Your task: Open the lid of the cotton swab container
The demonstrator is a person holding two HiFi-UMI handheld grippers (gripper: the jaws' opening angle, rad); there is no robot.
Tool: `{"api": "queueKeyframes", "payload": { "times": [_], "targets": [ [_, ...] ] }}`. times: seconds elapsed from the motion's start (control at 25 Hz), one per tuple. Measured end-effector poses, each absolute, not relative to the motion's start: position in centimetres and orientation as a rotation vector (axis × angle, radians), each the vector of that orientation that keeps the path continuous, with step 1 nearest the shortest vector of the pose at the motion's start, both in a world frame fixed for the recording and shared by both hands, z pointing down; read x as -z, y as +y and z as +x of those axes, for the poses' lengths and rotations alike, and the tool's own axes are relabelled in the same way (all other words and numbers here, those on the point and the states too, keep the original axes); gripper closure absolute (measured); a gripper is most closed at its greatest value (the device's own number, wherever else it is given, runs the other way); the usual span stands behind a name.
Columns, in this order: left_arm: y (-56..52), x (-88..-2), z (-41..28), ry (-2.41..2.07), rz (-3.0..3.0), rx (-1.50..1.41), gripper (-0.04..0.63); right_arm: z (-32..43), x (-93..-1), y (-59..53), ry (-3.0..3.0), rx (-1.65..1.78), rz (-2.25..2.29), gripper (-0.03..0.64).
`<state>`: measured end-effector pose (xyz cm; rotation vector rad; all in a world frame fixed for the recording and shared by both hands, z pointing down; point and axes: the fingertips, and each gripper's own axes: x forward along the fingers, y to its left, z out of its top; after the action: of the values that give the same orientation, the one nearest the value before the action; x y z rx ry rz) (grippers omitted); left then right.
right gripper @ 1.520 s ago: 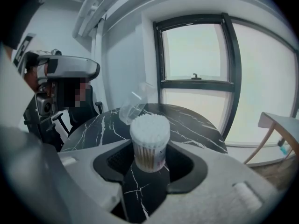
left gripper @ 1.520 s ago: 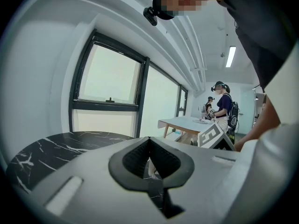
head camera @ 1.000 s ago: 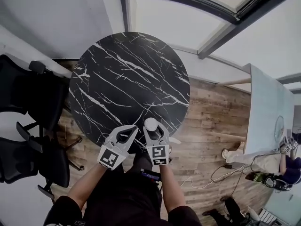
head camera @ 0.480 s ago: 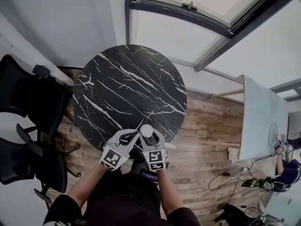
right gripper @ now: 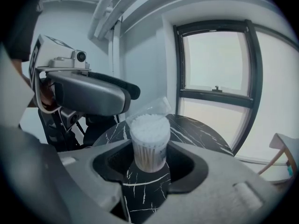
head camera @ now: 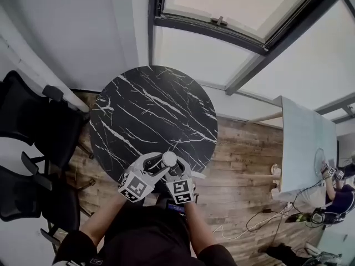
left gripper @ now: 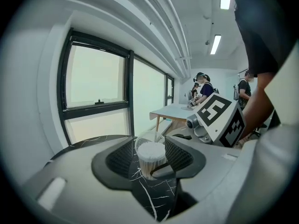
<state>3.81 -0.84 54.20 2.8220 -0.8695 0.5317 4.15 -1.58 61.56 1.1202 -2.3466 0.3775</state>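
Note:
The cotton swab container (head camera: 169, 159) is a clear round tub packed with white-tipped swabs. My right gripper (head camera: 172, 167) is shut on its body (right gripper: 149, 141) and holds it above the near edge of the black marble table (head camera: 150, 115). The clear lid (right gripper: 156, 107) stands tipped back on its hinge, so the swab tips are bare. My left gripper (head camera: 152, 162) sits just left of the tub; its jaws have just been opening. In the left gripper view the tub (left gripper: 150, 158) and lid (left gripper: 148, 137) show between the parted pads, which do not press on them.
Two black office chairs (head camera: 39, 121) stand left of the round table. A pale rectangular table (head camera: 305, 143) is at the right, with a person (head camera: 337, 188) beyond it. Wood floor lies under me, and a window wall (head camera: 233, 10) is behind the table.
My left gripper's jaws, shut at the tub's top a second ago, have parted. Both grippers and the tub sit a little higher, closer to me.

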Motion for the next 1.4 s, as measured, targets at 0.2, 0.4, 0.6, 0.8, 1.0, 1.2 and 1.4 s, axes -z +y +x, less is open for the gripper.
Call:
{"api": "queueKeyframes", "payload": {
  "times": [0.2,0.4,0.6,0.8,1.0,1.2,1.4],
  "targets": [
    [-1.3,-54.2,4.1,-0.824,2.816,-0.596,0.302,3.2,-61.1,-1.3,-2.349,-0.370,1.098,0.402],
    [-1.4,-54.5,4.6,-0.757,2.807,-0.658,0.256,2.7,-60.5,-1.2,-2.358,-0.354,1.085,0.402],
    [-1.5,-54.2,5.4,-0.681,2.805,-0.652,0.256,2.5,-59.8,-0.9,-2.365,-0.328,1.077,0.402],
    [-1.8,-53.6,5.7,-0.677,2.833,-0.667,0.266,2.2,-59.7,-0.3,-2.350,-0.298,1.062,0.402],
    [-1.4,-53.5,6.0,-0.642,2.840,-0.683,0.303,2.1,-59.2,-0.2,-2.353,-0.282,1.060,0.402],
    [-0.9,-53.5,6.2,-0.622,2.840,-0.685,0.305,2.2,-59.1,0.2,-2.350,-0.276,1.051,0.400],
    [-0.6,-53.4,6.0,-0.615,2.844,-0.687,0.305,2.1,-59.1,0.6,-2.350,-0.277,1.046,0.400]
  ]
}}
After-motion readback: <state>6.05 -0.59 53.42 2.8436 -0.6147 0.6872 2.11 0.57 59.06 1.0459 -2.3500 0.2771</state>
